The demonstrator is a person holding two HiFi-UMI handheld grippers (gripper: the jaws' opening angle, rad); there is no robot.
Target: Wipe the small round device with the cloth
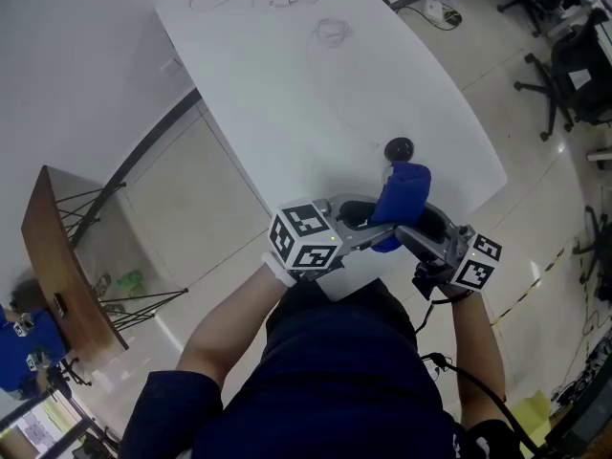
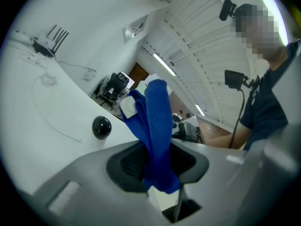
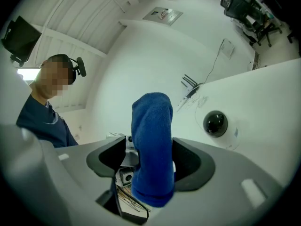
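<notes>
Head view overhead, gripper views facing, sharing cloth (image 1: 402, 194)

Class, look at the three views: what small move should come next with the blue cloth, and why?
Probably draw the right gripper back off the blue fabric cloth. Its fingers stand apart with gaps beside the cloth, while the left gripper pinches it. The small round black device sits untouched on the white table beyond.
</notes>
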